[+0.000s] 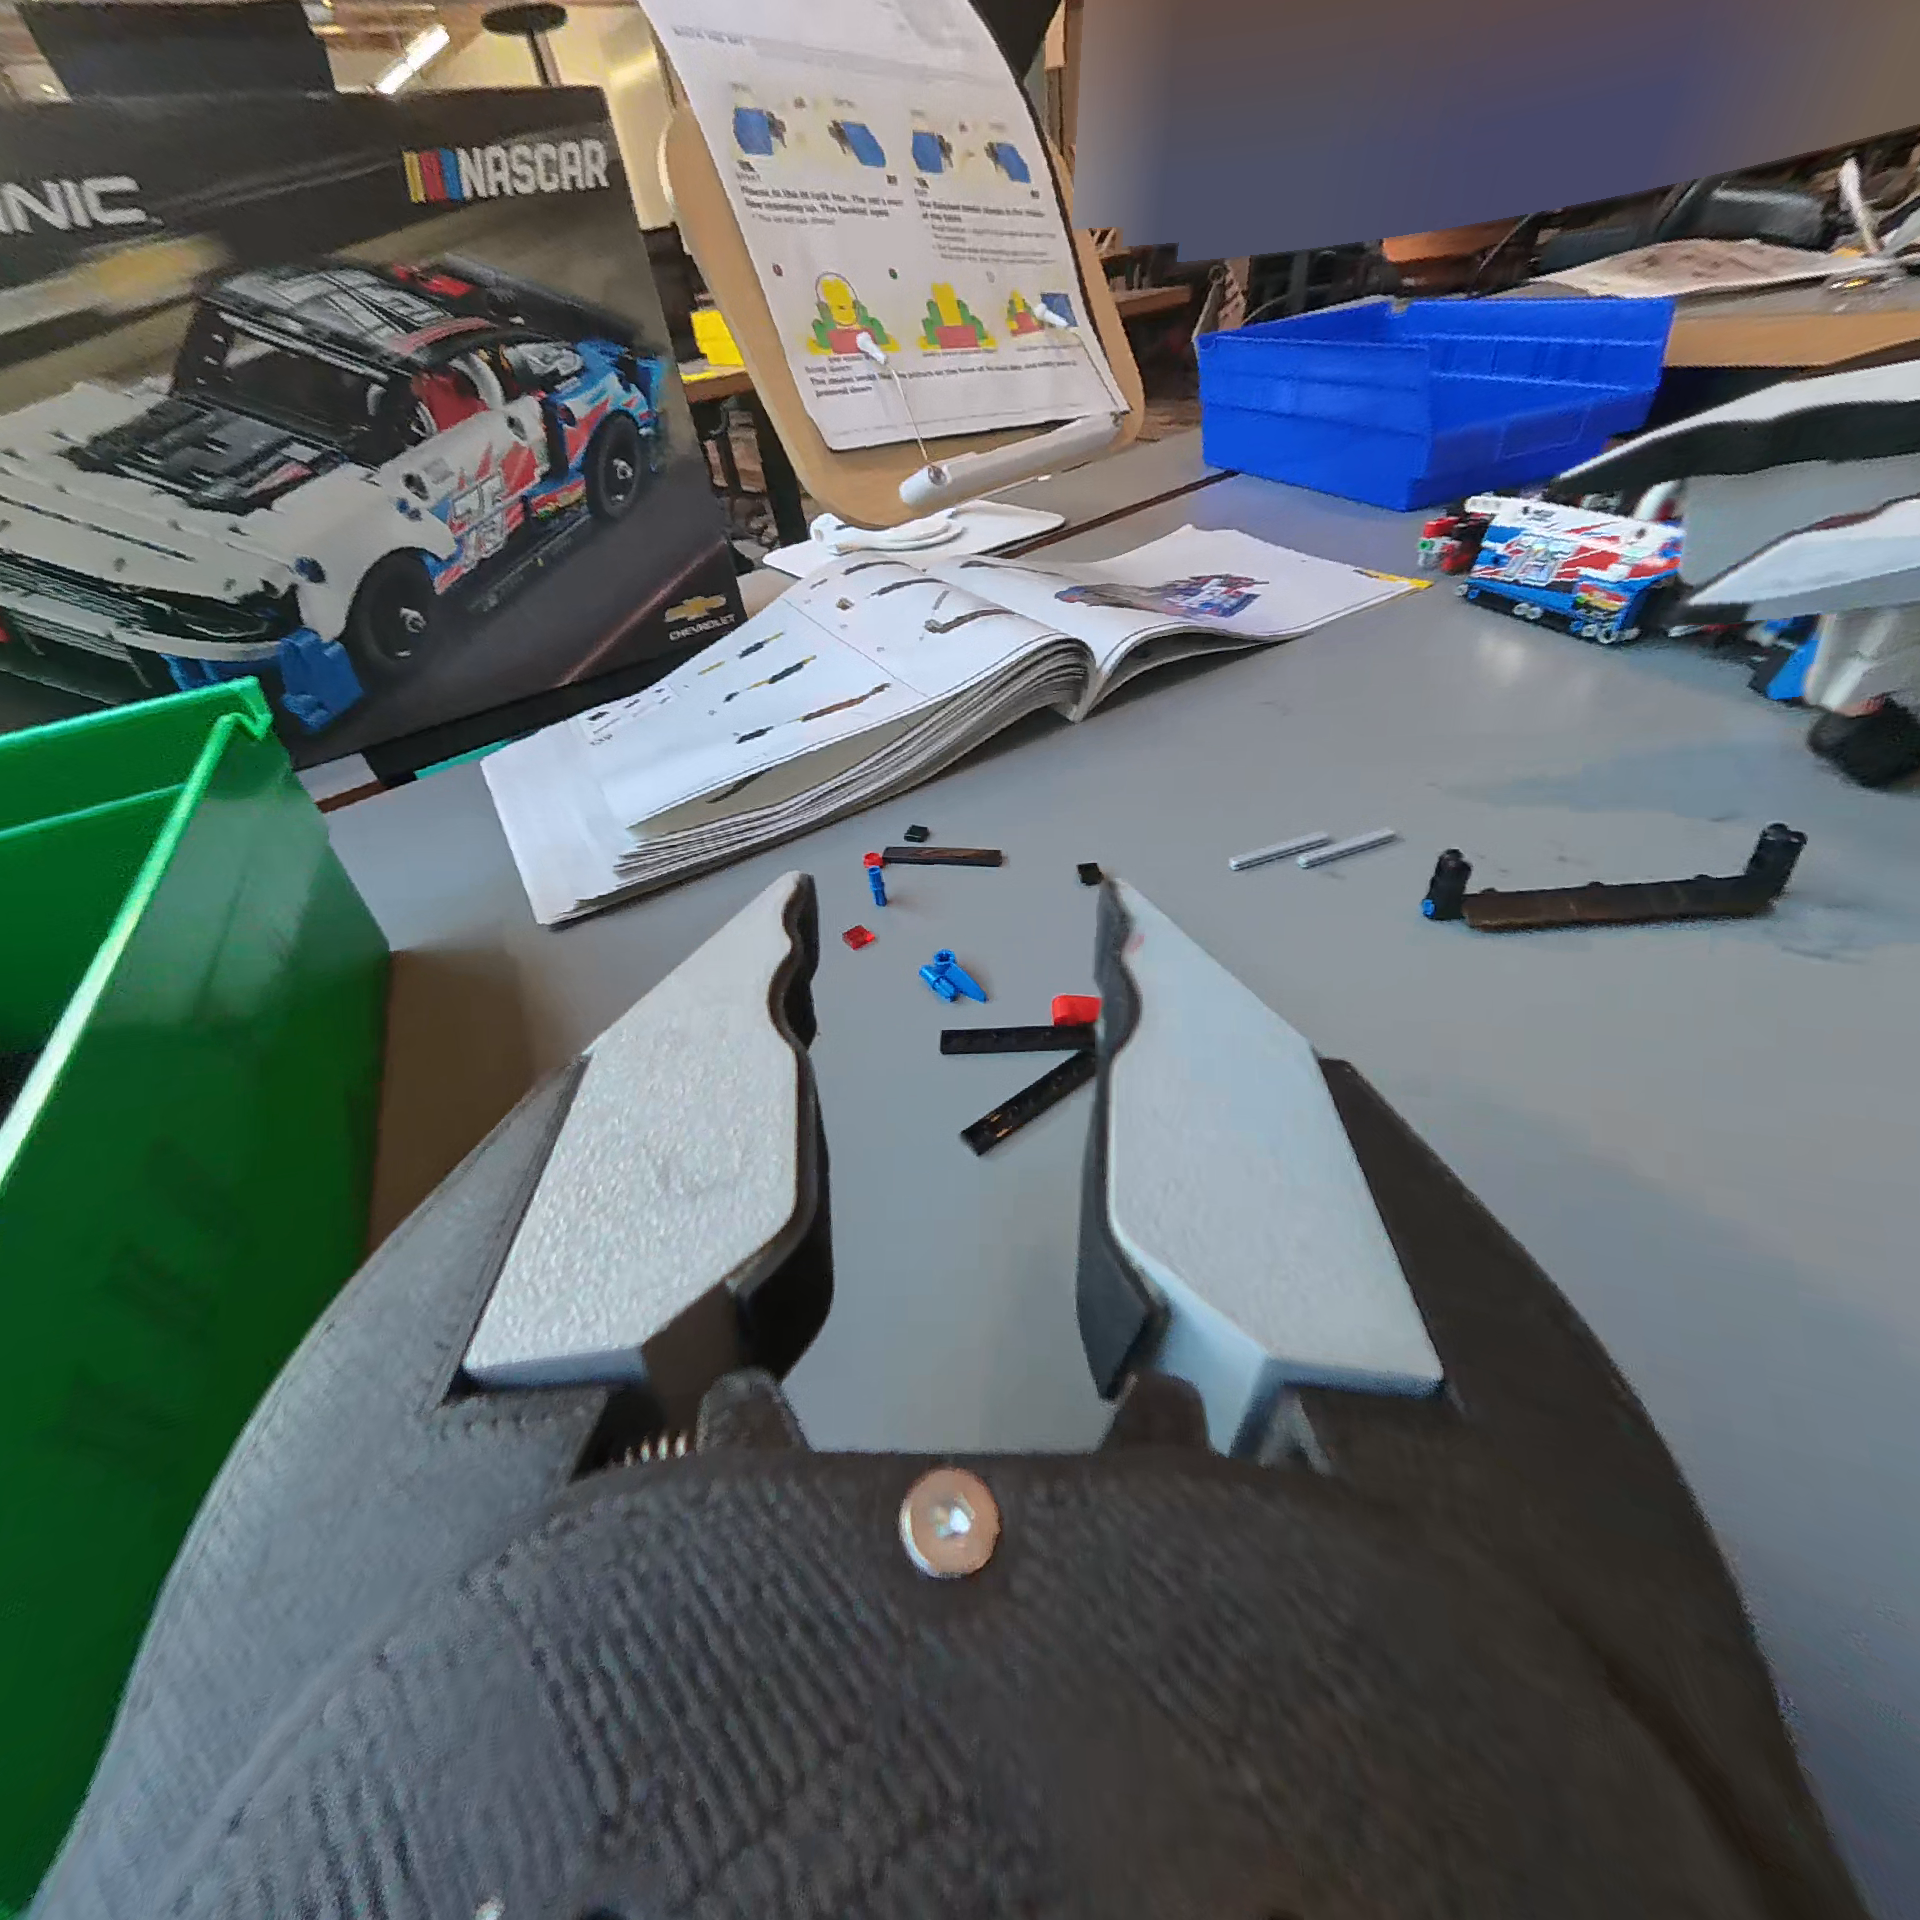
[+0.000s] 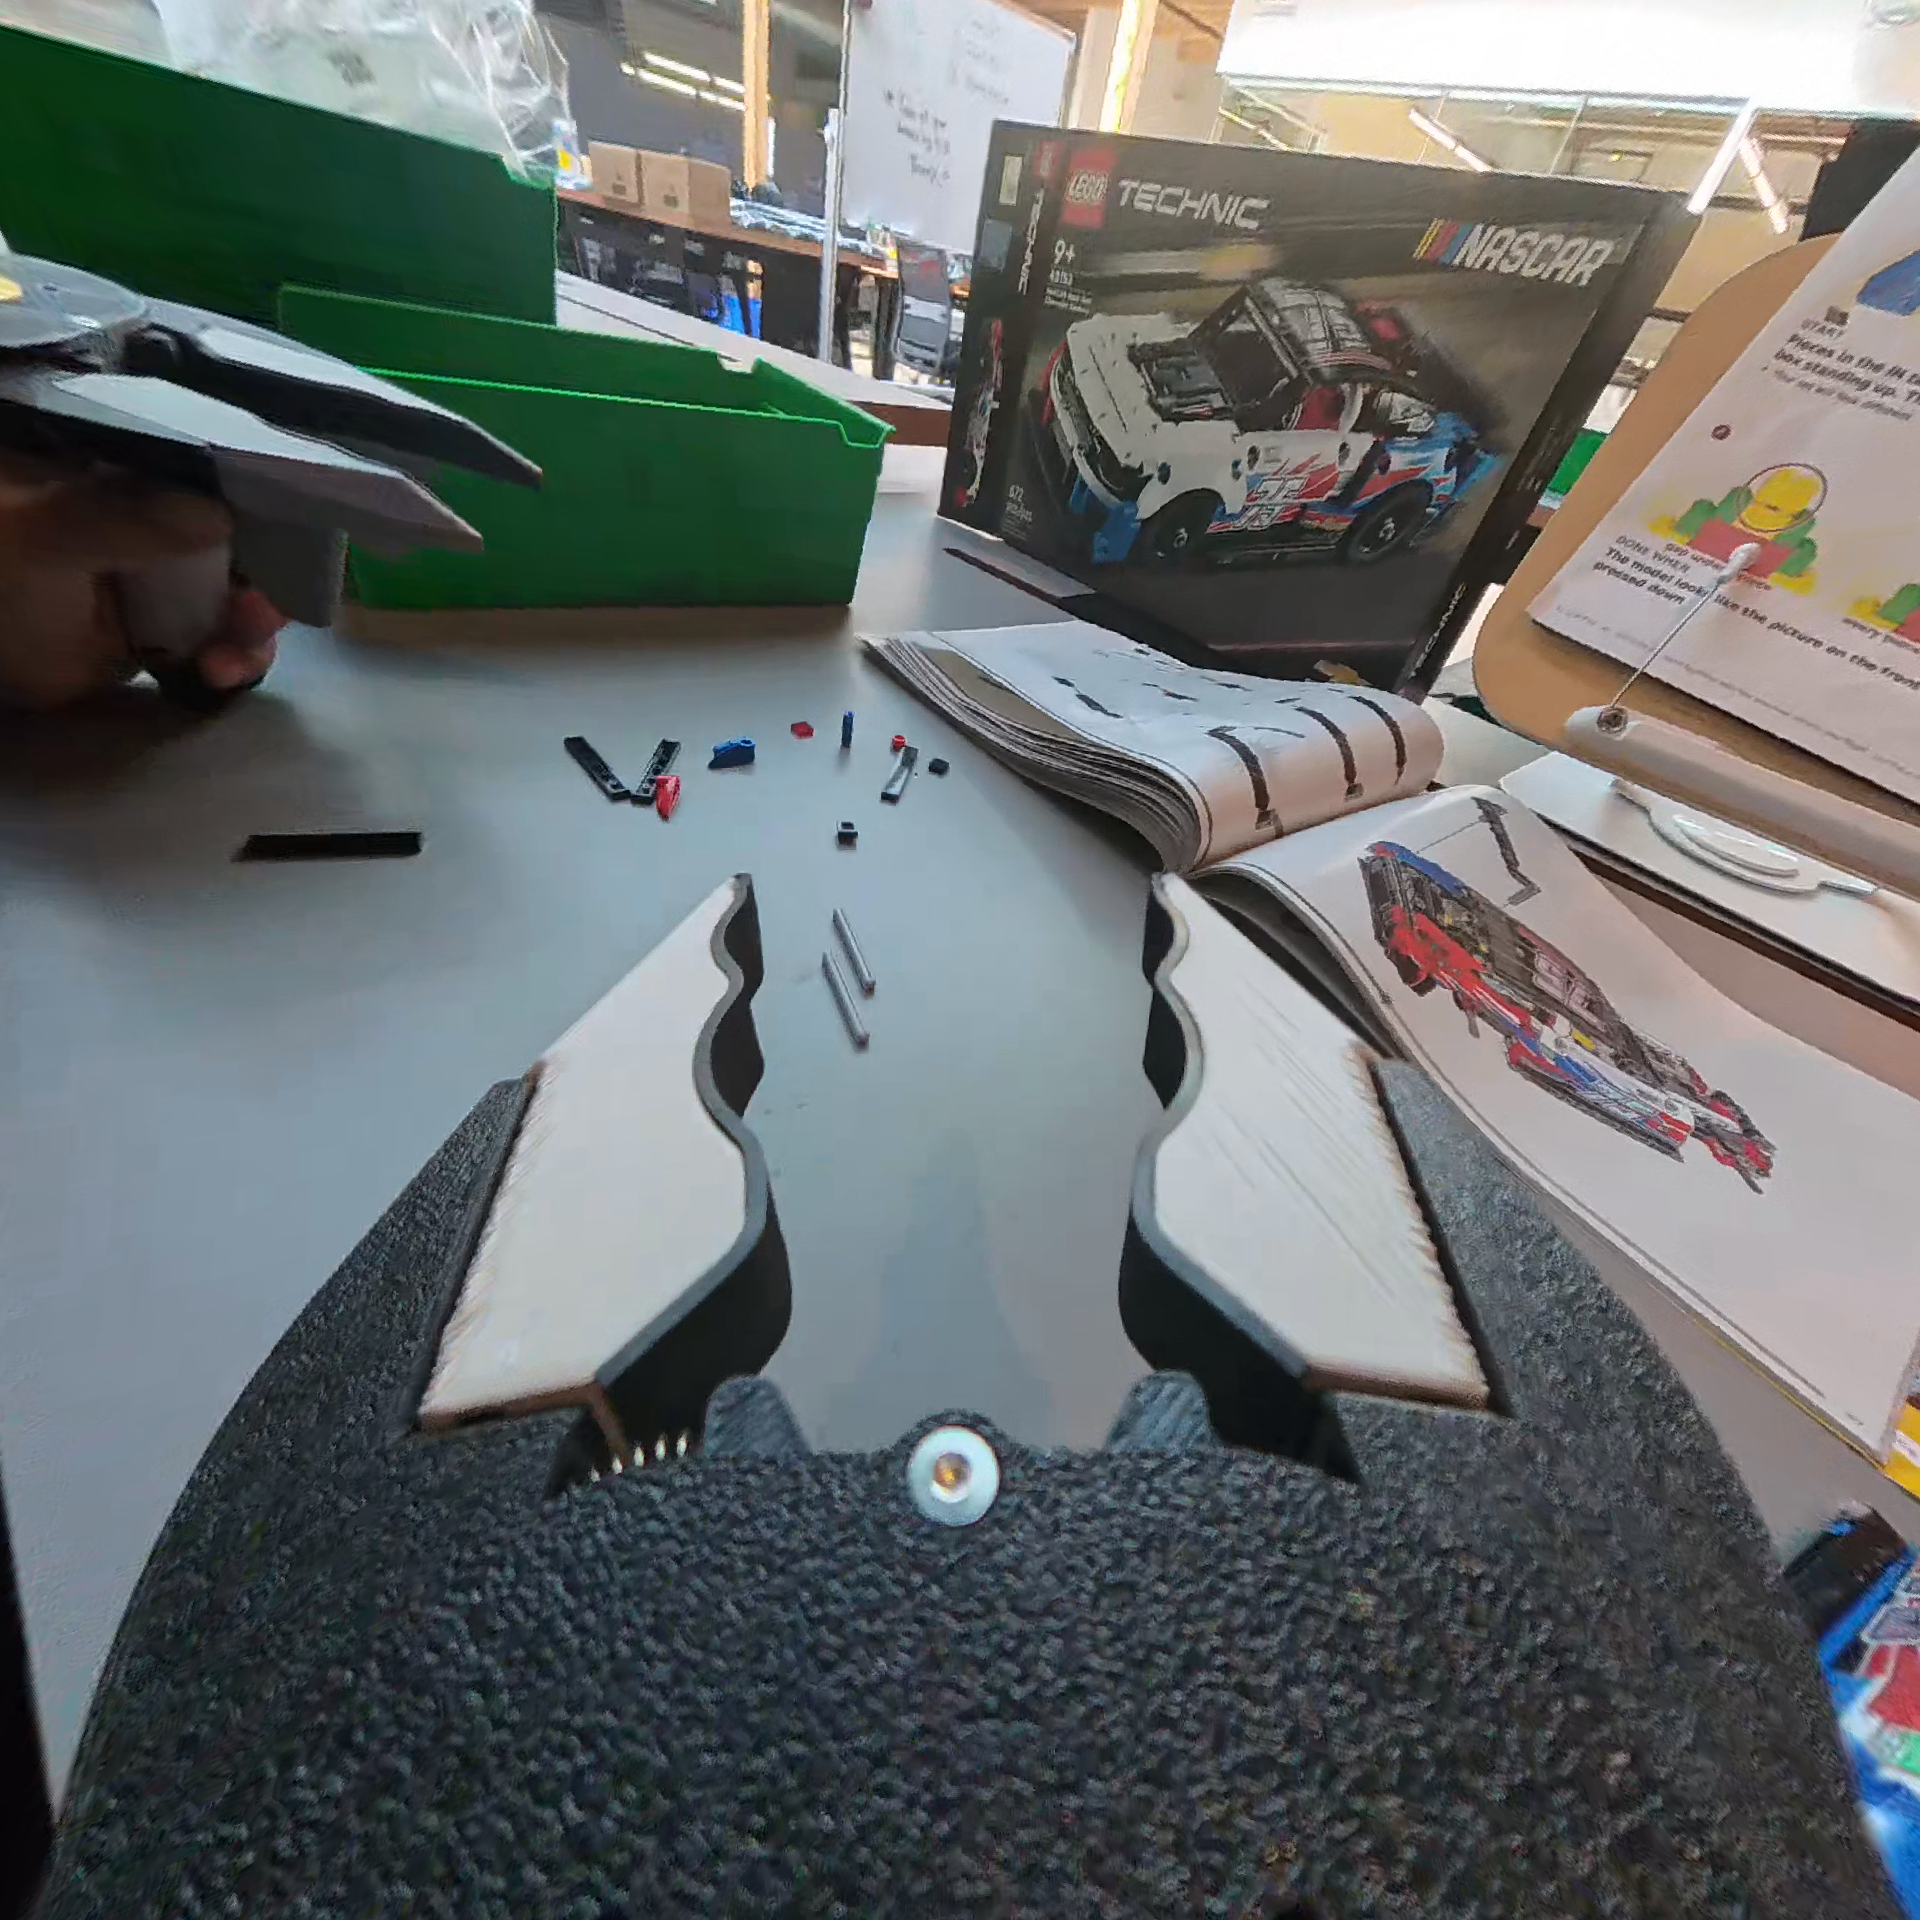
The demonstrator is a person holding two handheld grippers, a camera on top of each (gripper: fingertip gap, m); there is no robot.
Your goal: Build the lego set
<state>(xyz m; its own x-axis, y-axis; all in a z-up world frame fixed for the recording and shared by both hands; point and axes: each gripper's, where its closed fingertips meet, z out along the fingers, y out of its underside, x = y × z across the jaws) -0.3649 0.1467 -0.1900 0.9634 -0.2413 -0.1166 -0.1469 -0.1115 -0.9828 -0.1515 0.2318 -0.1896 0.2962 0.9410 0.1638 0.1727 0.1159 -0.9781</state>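
We hold our left gripper (image 1: pixel 951 894) low over the grey table (image 1: pixel 1455 1195), its fingers spread apart with nothing between them but bare table and a scatter of small parts. Just past the fingertips lie two flat black strips (image 1: pixel 1023 1070), touching at one end, with a small red piece (image 1: pixel 1073 1008) at that end. Beside them sit a blue connector (image 1: pixel 951 977), a tiny red tile (image 1: pixel 858 937), a blue pin with a red cap (image 1: pixel 876 878), a short black strip (image 1: pixel 940 856) and two little black pieces (image 1: pixel 1088 873). Farther to the right are two grey rods (image 1: pixel 1311 849), lying end to end, and a long black beam assembly (image 1: pixel 1616 894) with upright ends, one tipped with blue.

Our right gripper (image 2: pixel 951 899) also hovers over the table with its fingers spread wide and empty; the two grey rods lie on the table between and just beyond its fingertips. In the left view this gripper shows at the right edge, in front of the partly built car (image 1: pixel 1558 566).

An open instruction booklet (image 1: pixel 883 696) lies behind the loose parts. Behind it stand the set's box (image 1: pixel 343 416), upright with a picture of the race car on it, and a printed sheet on a wooden stand (image 1: pixel 904 249). A green bin (image 1: pixel 156 1039) sits at our left, touching the near edge of the frame, and a blue bin (image 1: pixel 1423 395) rests far back on the right.
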